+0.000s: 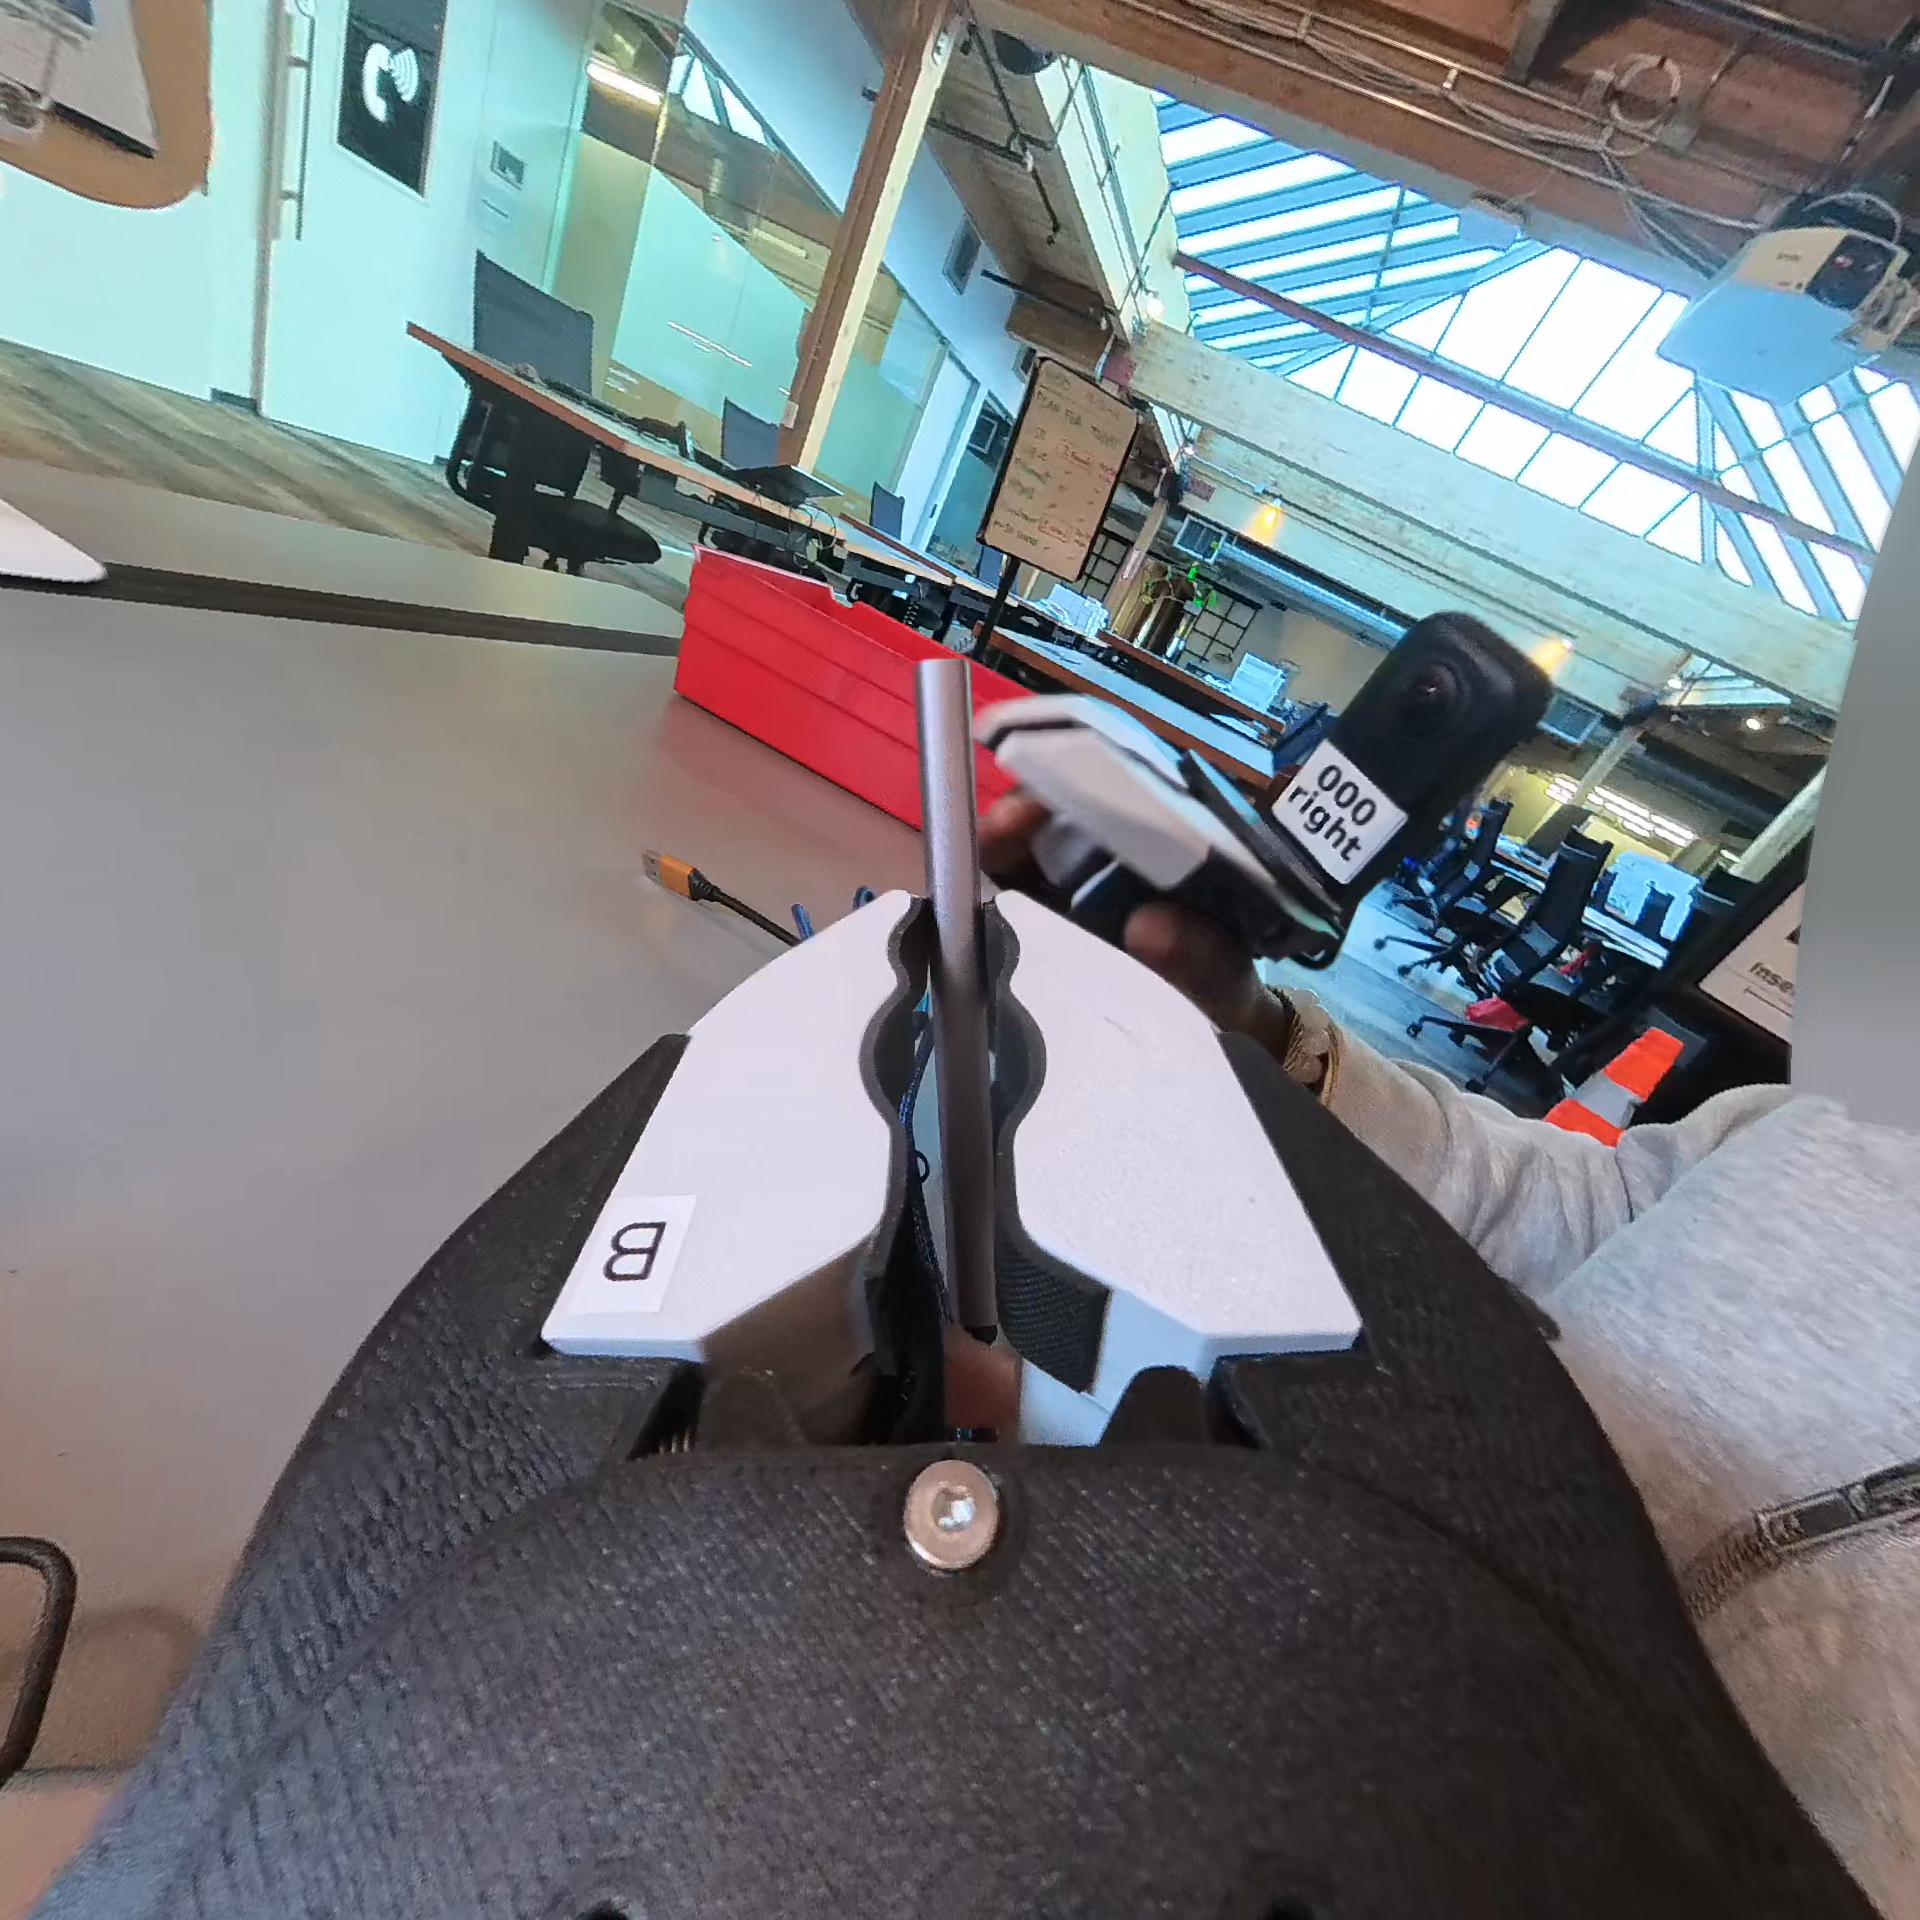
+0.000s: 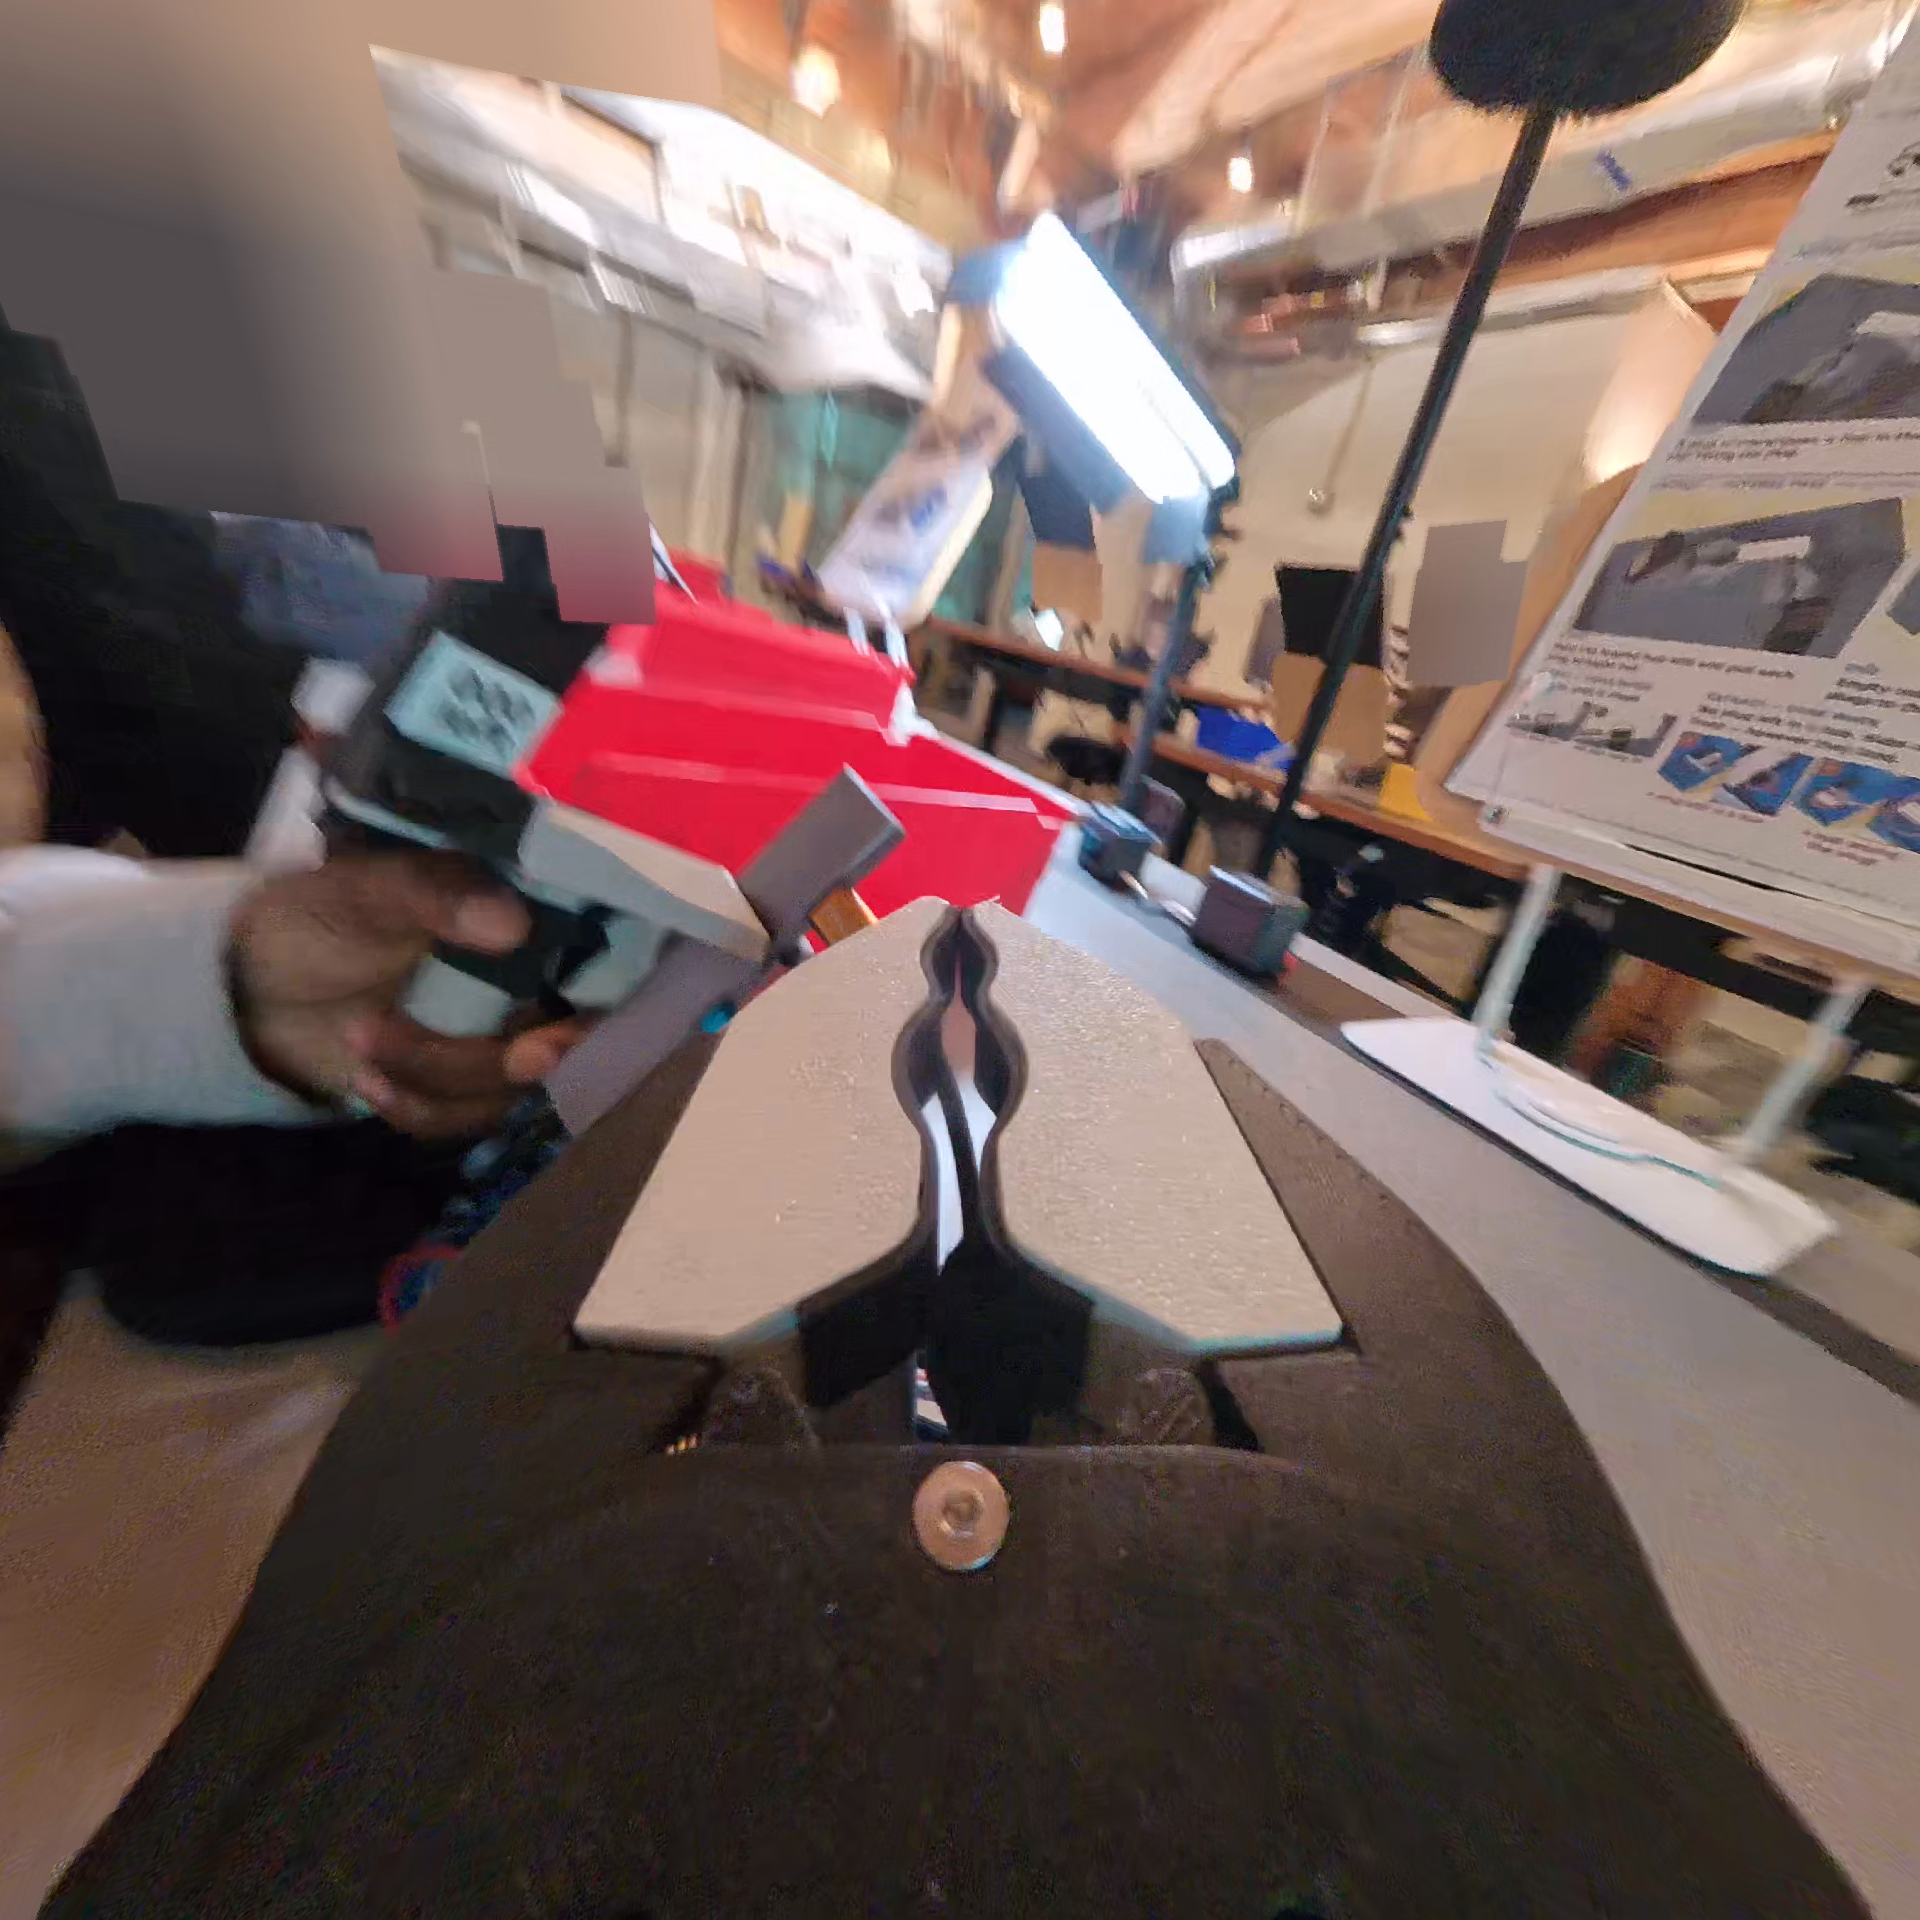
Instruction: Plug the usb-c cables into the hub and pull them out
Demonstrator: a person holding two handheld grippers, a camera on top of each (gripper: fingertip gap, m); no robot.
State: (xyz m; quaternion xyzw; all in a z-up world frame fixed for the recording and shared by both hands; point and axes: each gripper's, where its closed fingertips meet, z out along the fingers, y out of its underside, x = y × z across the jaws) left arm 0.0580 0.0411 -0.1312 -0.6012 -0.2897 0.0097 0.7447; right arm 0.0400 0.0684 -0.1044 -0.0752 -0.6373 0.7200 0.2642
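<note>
Here, one slim grey hub [image 1: 951,935] (held edge-on) is pinched by the left gripper [image 1: 954,920]; the right gripper [image 2: 958,914] is pressed together on something white; one orange-tipped cable [image 1: 717,894] is seen on the bench [image 1: 364,831].

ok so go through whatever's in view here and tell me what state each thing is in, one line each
left gripper: shut on the hub.
hub: thin grey slab held edge-on, sticking up out past the fingertips.
right gripper: shut, holding a cable connector as far as I can tell.
orange-tipped cable: lying loose on the table, unplugged.
red bin: resting on the table behind.
</note>
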